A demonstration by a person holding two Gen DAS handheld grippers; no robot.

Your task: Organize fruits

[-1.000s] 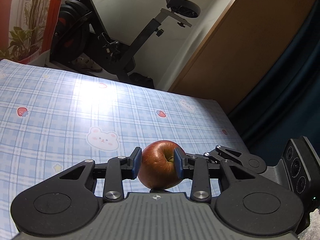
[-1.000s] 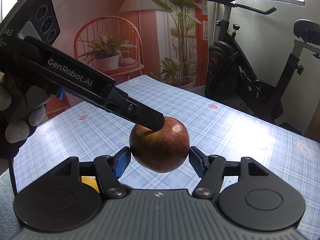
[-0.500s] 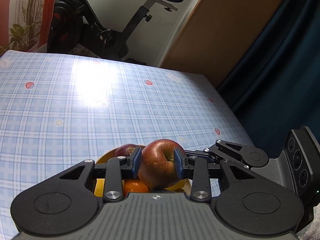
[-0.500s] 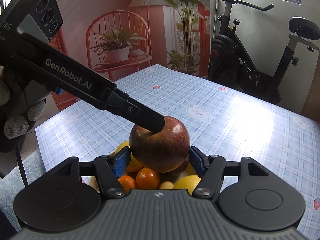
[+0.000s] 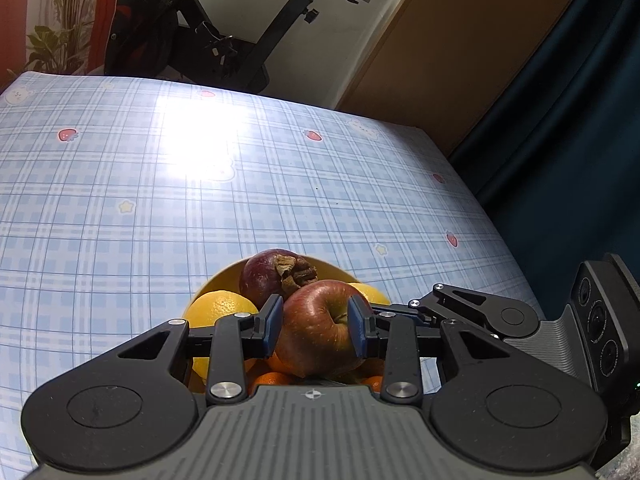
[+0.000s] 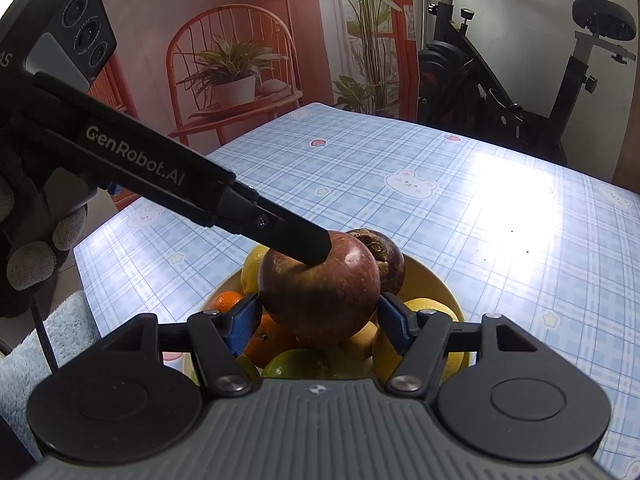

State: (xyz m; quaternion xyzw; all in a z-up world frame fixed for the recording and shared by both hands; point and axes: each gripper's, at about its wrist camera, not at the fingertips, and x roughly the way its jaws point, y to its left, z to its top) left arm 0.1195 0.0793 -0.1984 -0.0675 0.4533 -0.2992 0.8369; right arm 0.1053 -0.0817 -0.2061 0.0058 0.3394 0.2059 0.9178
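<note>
The red apple [image 5: 320,326] hangs just above a yellow bowl [image 5: 208,286] of fruit, where a second ago only bare checked tablecloth lay beneath it; half a second ago the bowl's rim and a few fruits were just coming into sight. It is pinched between the blue pads of the left gripper [image 5: 316,326], which are closed on its flanks, one of them near the stem dimple. The right gripper [image 6: 318,314] also brackets the apple: its blue pads [image 6: 240,322] sit at each side of the fruit, and whether they press on it or only stand beside it cannot be told from this view. Under the apple lie a dark purple mangosteen [image 5: 266,276] with a dried brown calyx, a lemon [image 5: 218,312], small oranges [image 6: 226,302] and a greenish fruit [image 6: 294,362], all heaped together, so the apple seems to be arriving on top of a fairly full pile. That suggests the carry is done and the placing is at hand: the apple likely needs lowering onto a stable hollow among the fruit before the pads let go, or it could roll off the heap onto the tablecloth [image 5: 120,184]. Beyond the table stand an exercise bike [image 6: 520,80] and a potted plant [image 6: 232,76].
</note>
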